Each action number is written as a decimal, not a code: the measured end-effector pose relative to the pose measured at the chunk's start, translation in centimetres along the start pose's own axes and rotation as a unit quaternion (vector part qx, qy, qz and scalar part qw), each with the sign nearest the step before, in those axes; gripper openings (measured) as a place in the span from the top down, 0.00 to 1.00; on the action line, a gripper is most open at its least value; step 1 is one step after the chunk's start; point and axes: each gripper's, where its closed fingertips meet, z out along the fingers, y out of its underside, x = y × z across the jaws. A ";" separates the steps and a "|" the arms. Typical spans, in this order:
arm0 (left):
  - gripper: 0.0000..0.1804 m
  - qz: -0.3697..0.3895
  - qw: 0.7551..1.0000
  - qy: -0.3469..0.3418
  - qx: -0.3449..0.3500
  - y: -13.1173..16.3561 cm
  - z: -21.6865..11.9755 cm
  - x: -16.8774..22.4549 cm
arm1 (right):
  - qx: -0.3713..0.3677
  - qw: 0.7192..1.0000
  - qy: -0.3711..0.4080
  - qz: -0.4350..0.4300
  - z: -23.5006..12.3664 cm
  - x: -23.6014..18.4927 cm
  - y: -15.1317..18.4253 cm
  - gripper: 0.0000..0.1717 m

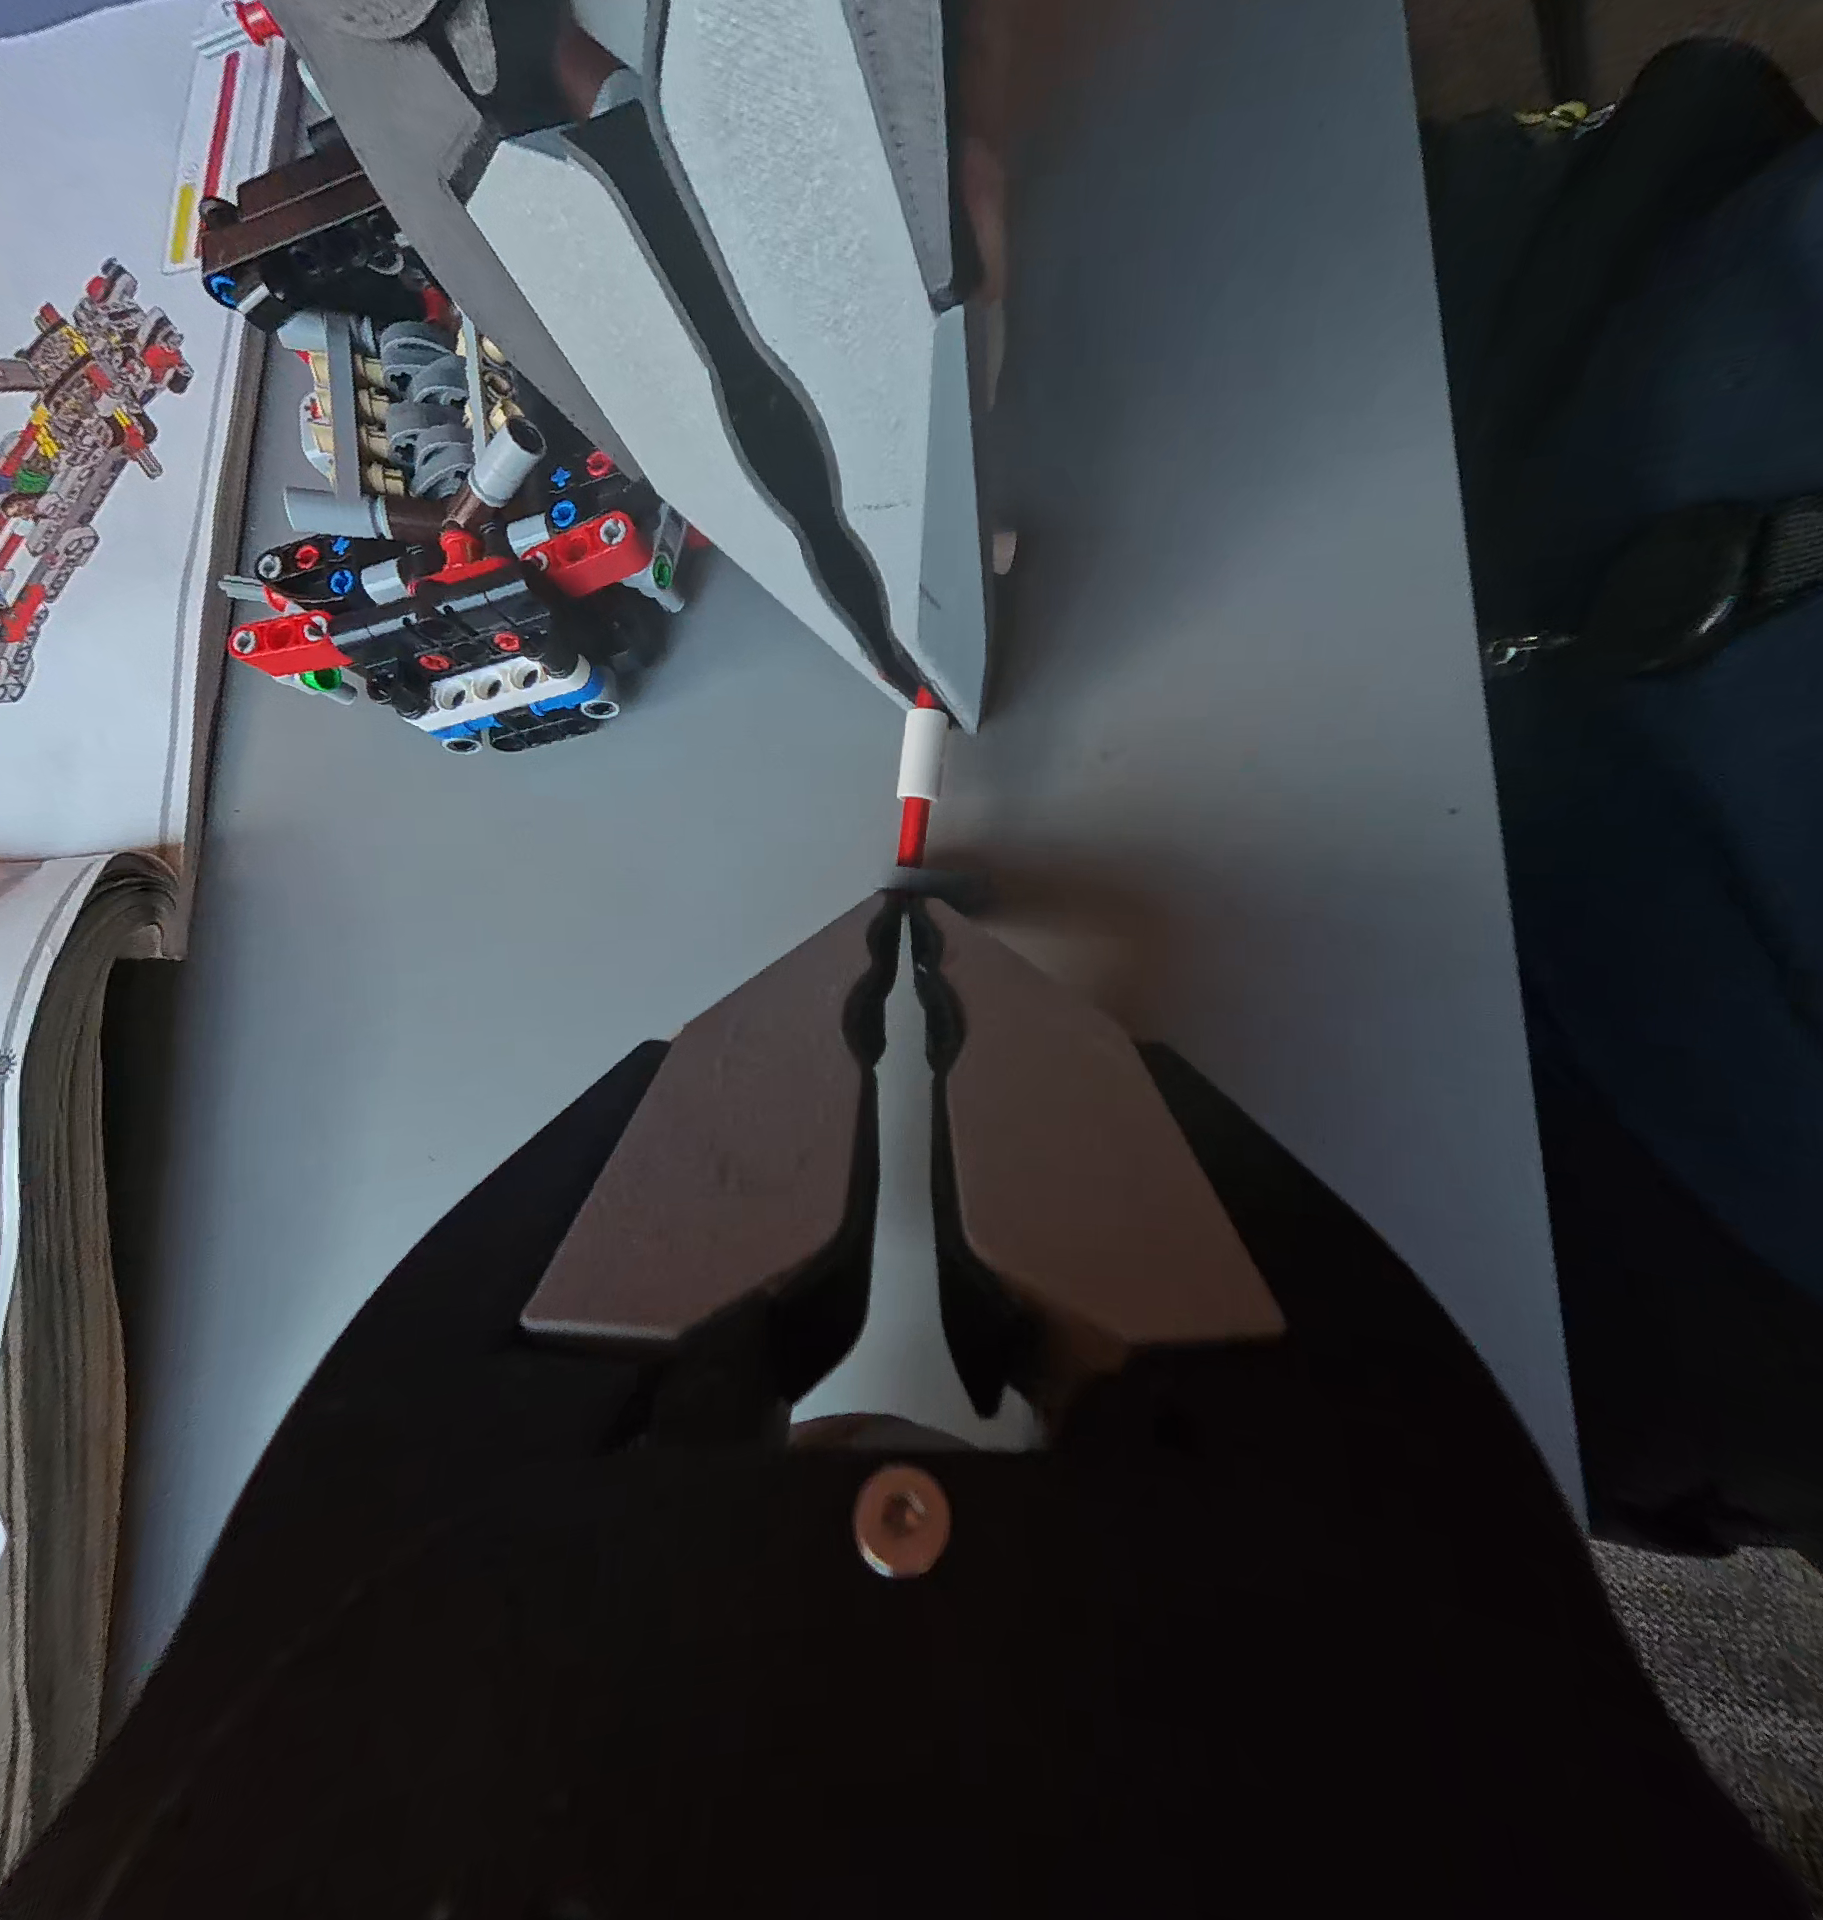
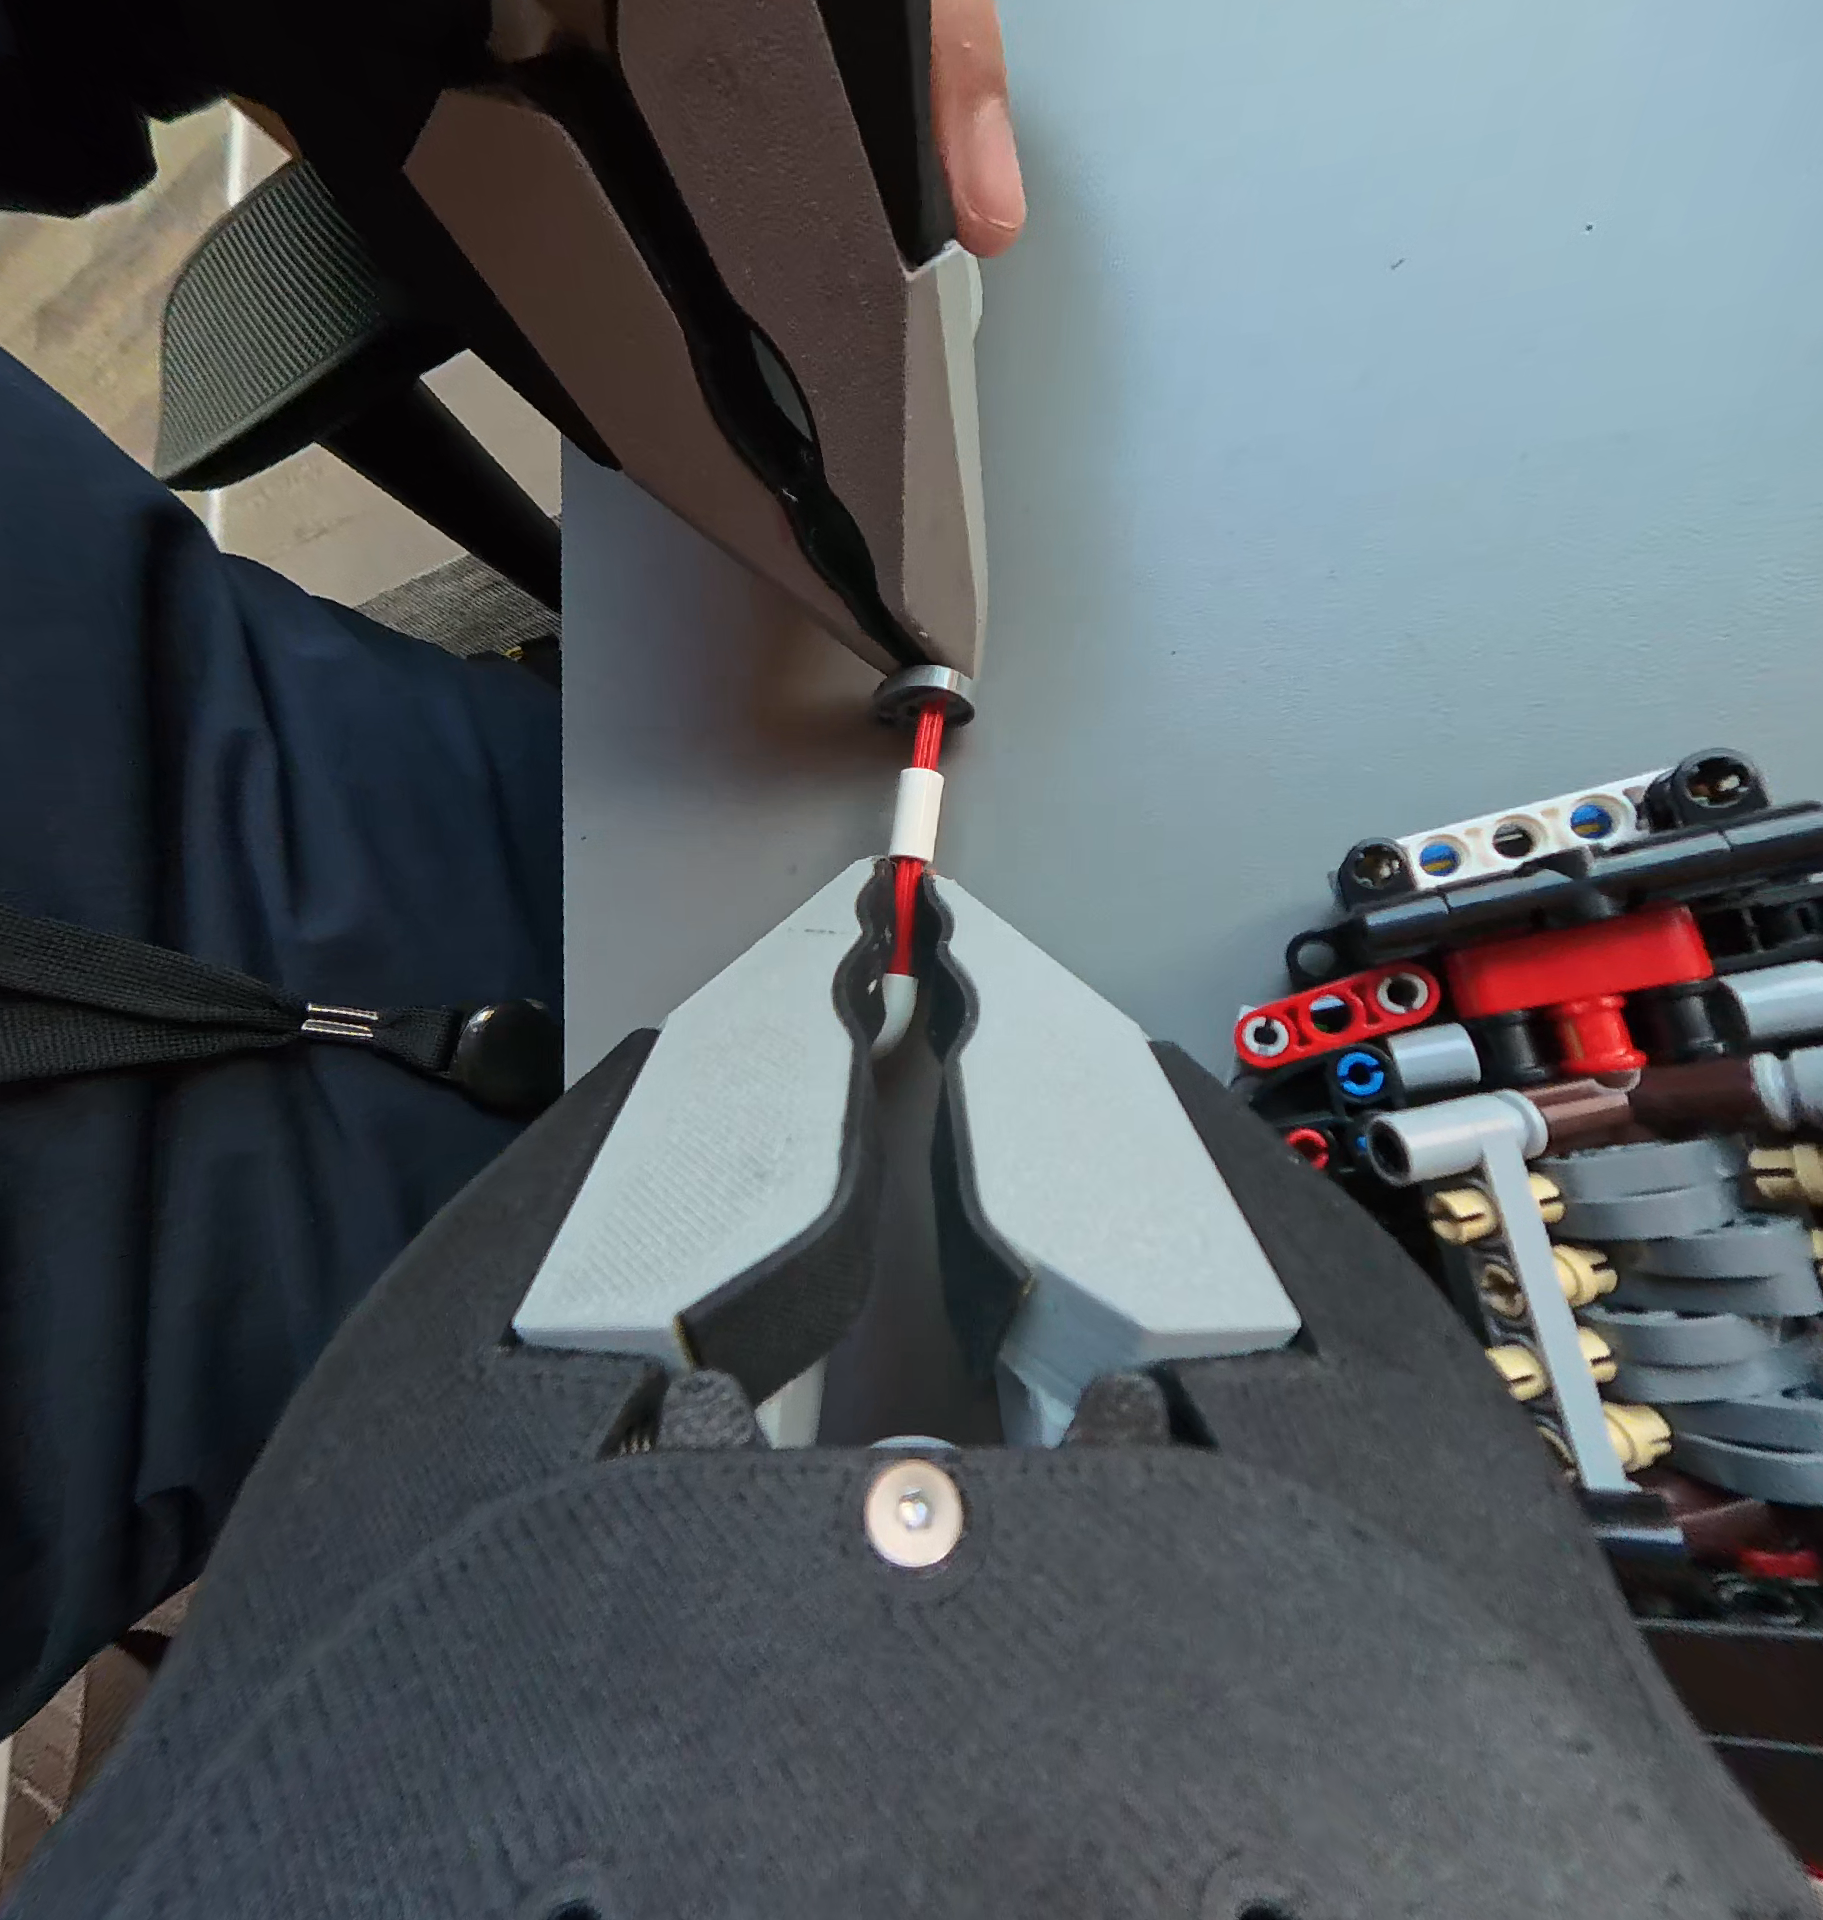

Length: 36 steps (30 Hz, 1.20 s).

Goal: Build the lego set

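1. Right wrist view showed one right gripper (image 2: pixel 904 914) pinching one red axle (image 2: pixel 926 740) bearing one white sleeve (image 2: pixel 915 812) above the grey table (image 2: pixel 1406 416).
2. One left gripper (image 2: pixel 922 675) clamped one dark bush (image 2: pixel 922 694) on the axle's far end; one brick model (image 2: pixel 1613 1143) stood beside.

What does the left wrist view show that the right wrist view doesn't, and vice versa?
Left wrist only: an open instruction booklet along the table's left edge.

Right wrist only: the dark ring at the left gripper's tips, on the axle's far end, and a chair beyond the table edge.

Both: the red axle with its white sleeve, the right gripper clamped on the axle's other end, the brick model, the grey table.
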 end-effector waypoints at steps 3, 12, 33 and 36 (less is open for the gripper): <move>1.00 0.003 1.000 -0.008 -0.009 -0.1 0.1 -0.2 | 0.007 1.000 -0.002 0.006 0.0 0.0 0.0 0.99; 0.98 0.000 1.000 0.009 0.007 0.2 -0.5 0.5 | 0.047 0.999 -0.018 0.011 0.1 -0.2 -0.2 0.99; 1.00 0.058 0.993 -0.029 -0.098 0.4 -0.6 -0.4 | 0.039 0.999 -0.026 0.012 0.2 -0.3 -0.3 0.99; 0.96 0.042 0.993 -0.015 -0.105 0.4 -0.3 0.0 | 0.038 0.999 -0.023 0.006 0.2 -0.3 -0.3 0.99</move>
